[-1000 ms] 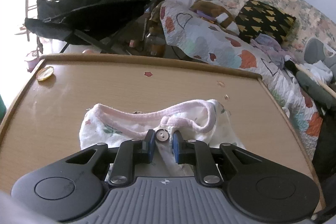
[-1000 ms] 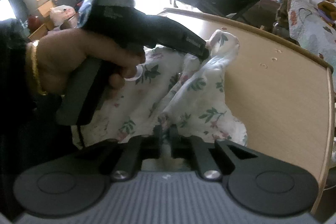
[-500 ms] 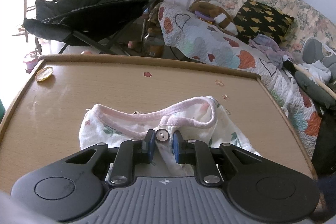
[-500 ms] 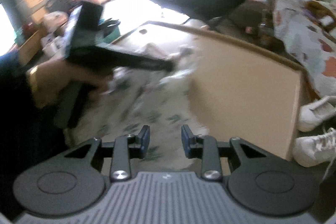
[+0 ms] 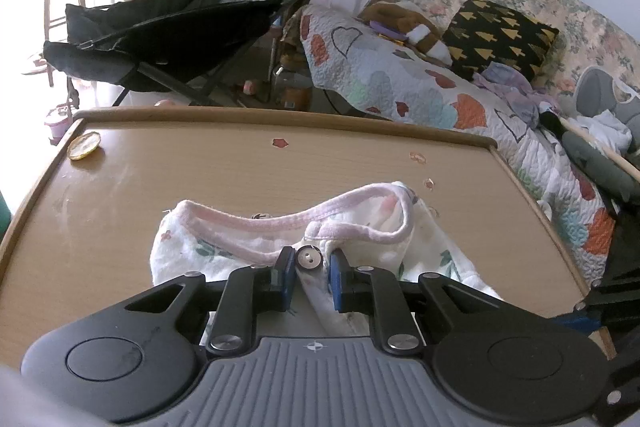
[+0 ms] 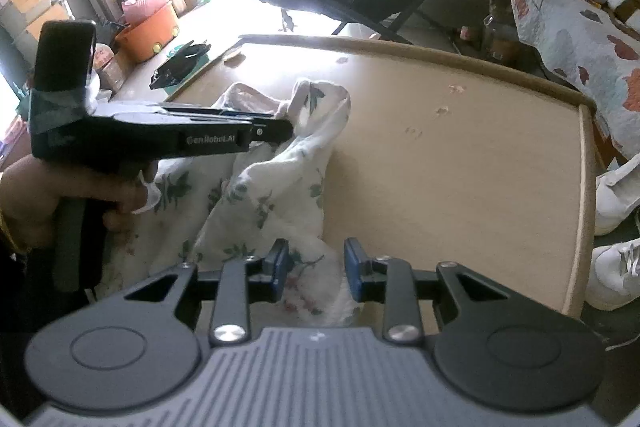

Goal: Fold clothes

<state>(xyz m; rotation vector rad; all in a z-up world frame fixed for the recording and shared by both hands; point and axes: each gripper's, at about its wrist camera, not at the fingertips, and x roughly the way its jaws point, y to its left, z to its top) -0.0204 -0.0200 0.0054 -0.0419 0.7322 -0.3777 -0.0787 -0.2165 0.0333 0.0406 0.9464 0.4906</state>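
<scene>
While the left gripper (image 5: 309, 277) stays pinched on the floral baby garment (image 5: 240, 247) by its button (image 5: 309, 258) near the table's (image 5: 280, 167) front edge, only the left wrist cam shows that button & pink neckline trim. Right wrist cam alone shows the hand (image 6: 60, 199) w/ that tool, plus the right gripper (image 6: 316, 269), jaws just parted, pads off the cloth's near end between them.

Both grippers are black with ribbed grey housings, silver pivot screws, round side discs and blue pads: left gripper (image 5: 309, 277), right gripper (image 6: 316, 269). Dark tape wraps the left one's camera mount.
</scene>
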